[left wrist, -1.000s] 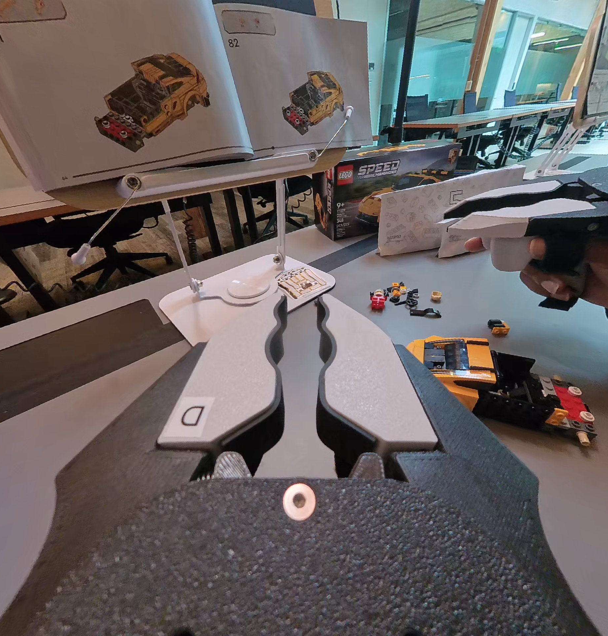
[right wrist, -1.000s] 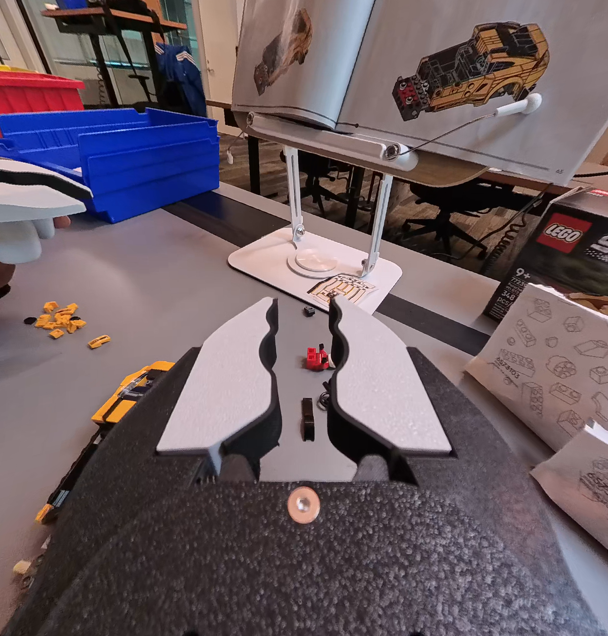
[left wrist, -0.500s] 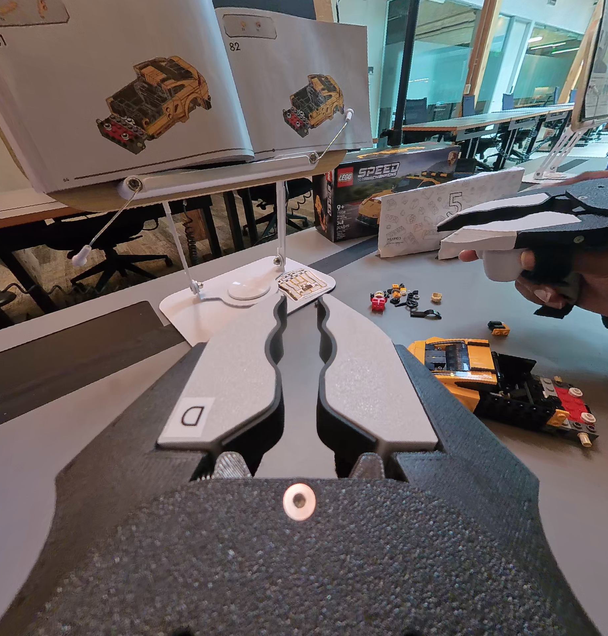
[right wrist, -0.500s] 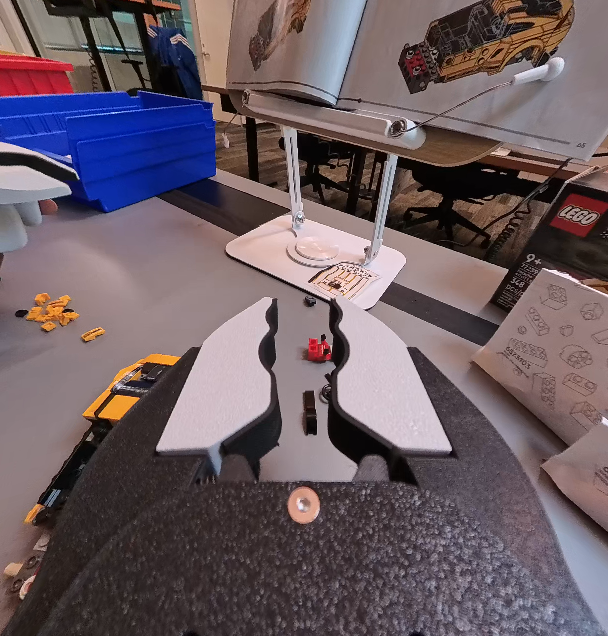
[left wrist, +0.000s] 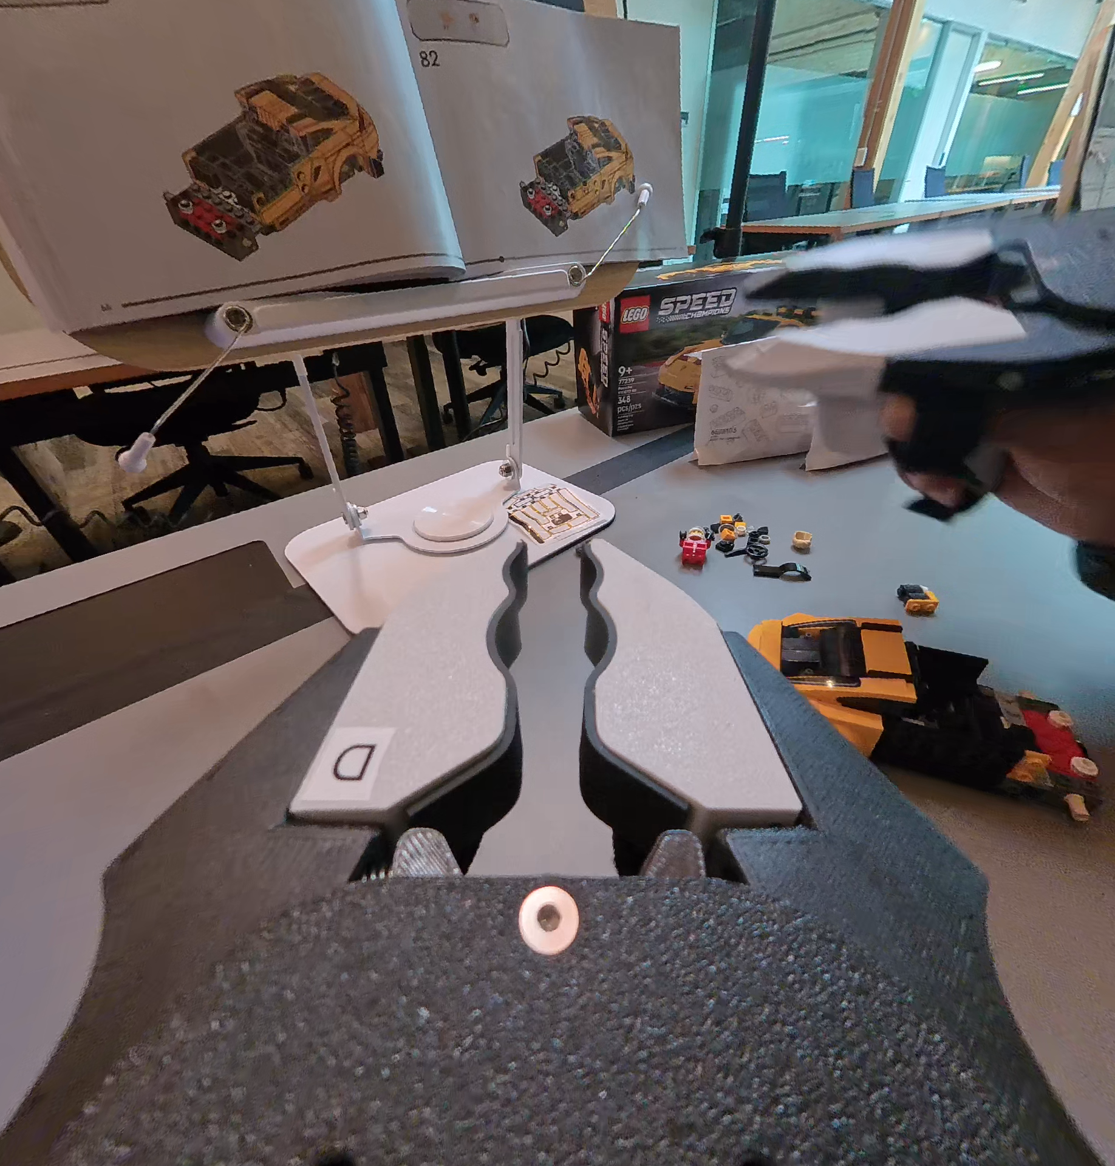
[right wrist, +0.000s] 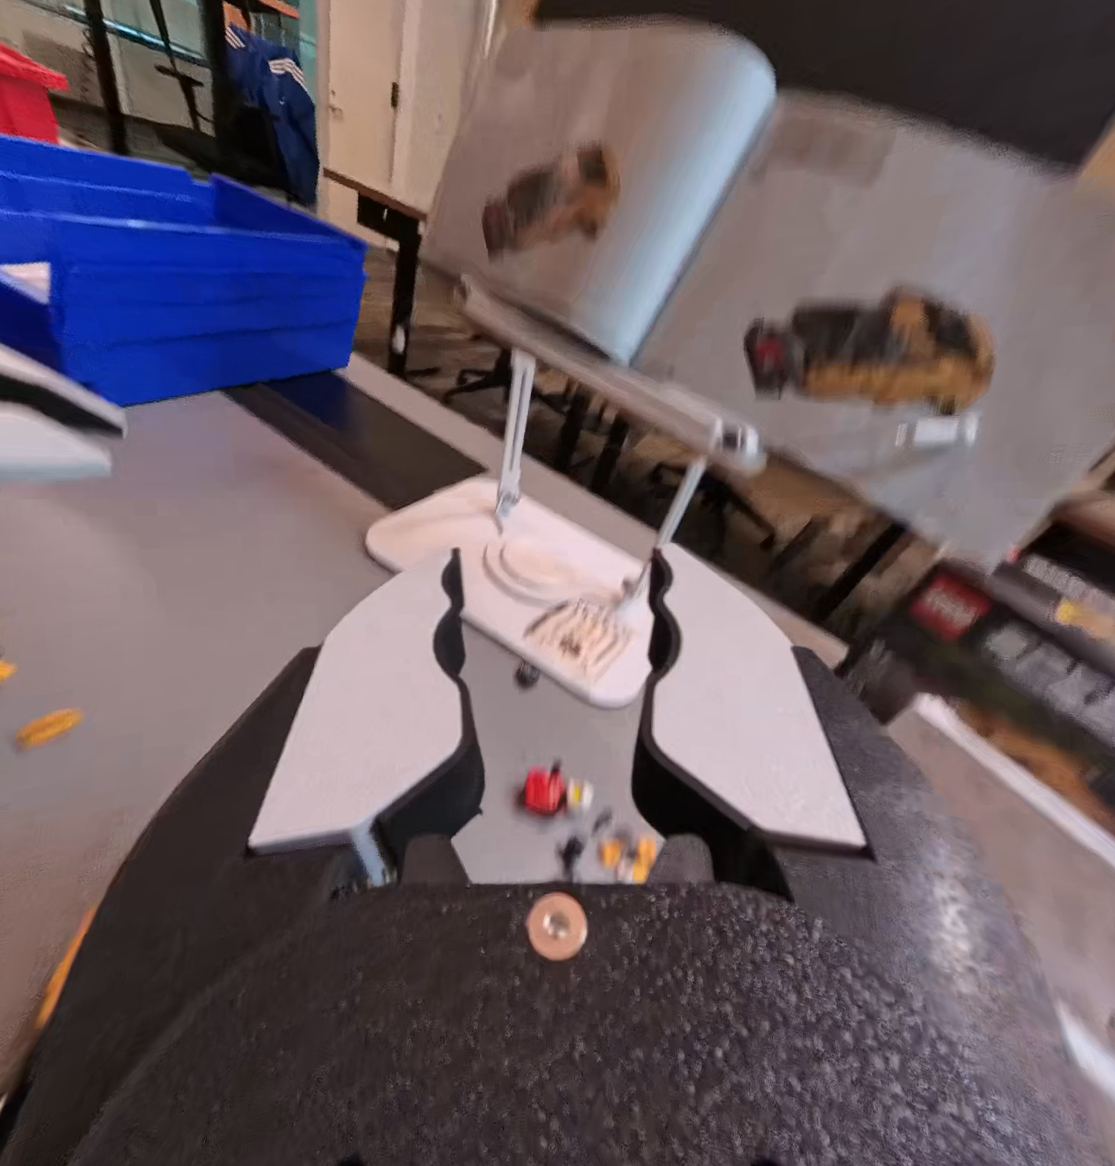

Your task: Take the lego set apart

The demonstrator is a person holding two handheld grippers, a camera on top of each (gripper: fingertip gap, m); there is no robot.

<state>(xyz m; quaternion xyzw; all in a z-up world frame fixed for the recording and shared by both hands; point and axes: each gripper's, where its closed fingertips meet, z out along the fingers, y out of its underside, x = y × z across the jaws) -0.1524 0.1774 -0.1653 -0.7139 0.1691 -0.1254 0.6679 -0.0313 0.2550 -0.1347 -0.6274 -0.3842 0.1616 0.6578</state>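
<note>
- Yellow-and-black lego car (left wrist: 908, 700), partly stripped with its red rear exposed, lies on the grey tabletop (left wrist: 959, 568) just right of the left tongs (left wrist: 550, 555).
- Loose small pieces (left wrist: 741, 542) sit beyond the car, near the white book stand (left wrist: 416, 555).
- Left tongs hover empty, jaws narrowly parted.
- Right tongs (right wrist: 552, 568) are spread wide and empty above the red piece (right wrist: 544, 792); that view is blurred.
- Blue bins (right wrist: 164, 296) stand far left.
</note>
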